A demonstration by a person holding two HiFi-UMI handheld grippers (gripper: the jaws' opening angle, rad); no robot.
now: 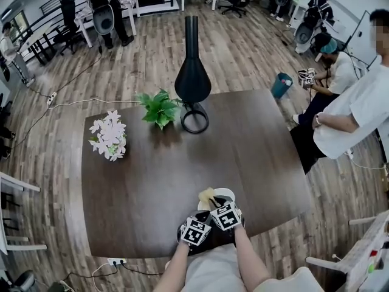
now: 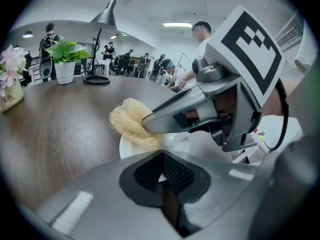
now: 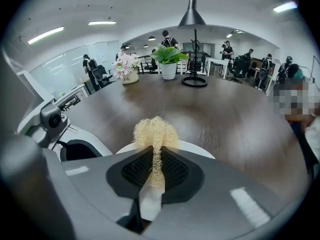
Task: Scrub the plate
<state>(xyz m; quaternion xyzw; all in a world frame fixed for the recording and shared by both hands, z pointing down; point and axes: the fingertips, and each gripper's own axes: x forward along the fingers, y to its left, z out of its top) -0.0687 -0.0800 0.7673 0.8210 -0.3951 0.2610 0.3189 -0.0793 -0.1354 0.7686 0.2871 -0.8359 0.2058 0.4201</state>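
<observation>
A white plate (image 1: 226, 193) lies near the front edge of the dark wooden table (image 1: 152, 181). A pale yellow mesh scrubber (image 1: 206, 194) rests on the plate's left part. My right gripper (image 3: 156, 160) is shut on the scrubber (image 3: 155, 133), whose tuft sticks out past the jaws over the plate (image 3: 197, 148). My left gripper (image 2: 162, 173) is shut on the near rim of the plate (image 2: 131, 145), a white sliver showing between its pads. In the left gripper view the right gripper (image 2: 149, 126) presses the scrubber (image 2: 127, 118) down onto the plate. Both marker cubes sit close together in the head view.
A pot of pale pink flowers (image 1: 109, 140) stands at the table's left, a green plant (image 1: 159, 107) and a black lamp (image 1: 192, 78) at its far side. People sit to the right (image 1: 346, 111) near a teal bin (image 1: 281, 84).
</observation>
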